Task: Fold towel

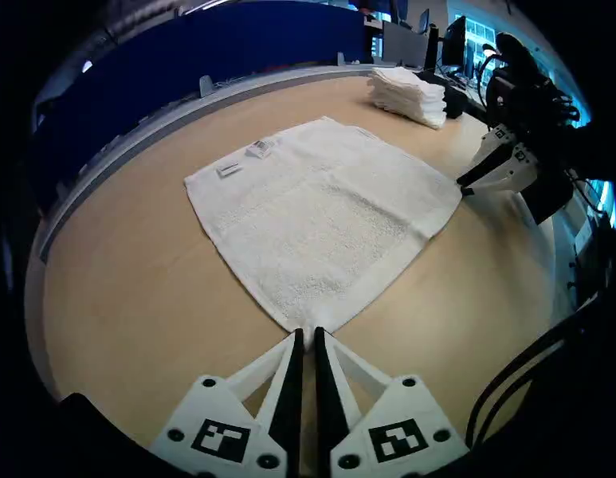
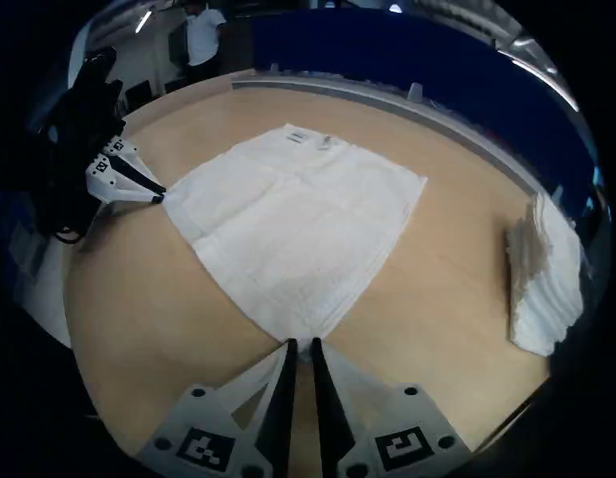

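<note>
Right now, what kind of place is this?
Probably an open-plan office or lab: a long light wooden desk backed by a blue partition screen, dark computer monitors at its far end, and a spread white terry towel near a stack of folded white towels.

White tongs [image 1: 308,336], black pads [image 1: 290,386], square black-white markers [image 1: 221,440]
</note>
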Action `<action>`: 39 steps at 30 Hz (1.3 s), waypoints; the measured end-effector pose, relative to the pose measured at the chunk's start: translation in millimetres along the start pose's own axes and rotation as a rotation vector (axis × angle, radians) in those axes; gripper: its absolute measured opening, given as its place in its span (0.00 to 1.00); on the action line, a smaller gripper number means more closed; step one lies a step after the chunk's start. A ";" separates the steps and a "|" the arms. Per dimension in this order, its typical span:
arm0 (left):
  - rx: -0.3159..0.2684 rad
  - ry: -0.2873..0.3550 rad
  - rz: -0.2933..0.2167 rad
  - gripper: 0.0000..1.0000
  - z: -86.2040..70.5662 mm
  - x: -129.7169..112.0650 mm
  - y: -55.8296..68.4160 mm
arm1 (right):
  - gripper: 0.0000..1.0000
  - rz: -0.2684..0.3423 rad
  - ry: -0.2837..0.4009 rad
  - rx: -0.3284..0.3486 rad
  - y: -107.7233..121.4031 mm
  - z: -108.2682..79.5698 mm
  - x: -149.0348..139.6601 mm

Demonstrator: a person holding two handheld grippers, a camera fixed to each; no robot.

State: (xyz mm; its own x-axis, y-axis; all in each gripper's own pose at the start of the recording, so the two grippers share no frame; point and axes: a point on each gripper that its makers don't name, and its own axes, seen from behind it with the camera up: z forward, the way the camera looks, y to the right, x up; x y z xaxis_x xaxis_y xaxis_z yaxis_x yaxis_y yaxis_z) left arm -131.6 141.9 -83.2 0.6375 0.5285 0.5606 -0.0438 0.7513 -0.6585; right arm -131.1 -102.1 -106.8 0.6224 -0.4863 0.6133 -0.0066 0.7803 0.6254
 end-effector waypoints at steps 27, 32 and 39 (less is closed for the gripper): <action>-0.002 0.059 -0.171 0.08 -67.9 46.6 7.6 | 0.13 0.052 0.111 0.003 -2.8 -75.2 54.9; -0.013 0.062 -0.208 0.08 -85.6 50.1 14.0 | 0.13 0.054 0.116 0.003 -5.5 -90.5 59.6; -0.022 0.065 -0.233 0.08 -100.9 52.3 24.2 | 0.12 0.059 0.121 0.001 -10.1 -104.7 62.7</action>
State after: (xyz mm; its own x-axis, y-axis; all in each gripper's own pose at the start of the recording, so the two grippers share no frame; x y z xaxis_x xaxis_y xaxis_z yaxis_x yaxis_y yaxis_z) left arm -21.8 147.8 -120.5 0.6764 0.3147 0.6659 0.1269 0.8408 -0.5263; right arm -10.1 -99.3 -125.2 0.7106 -0.3886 0.5866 -0.0467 0.8057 0.5905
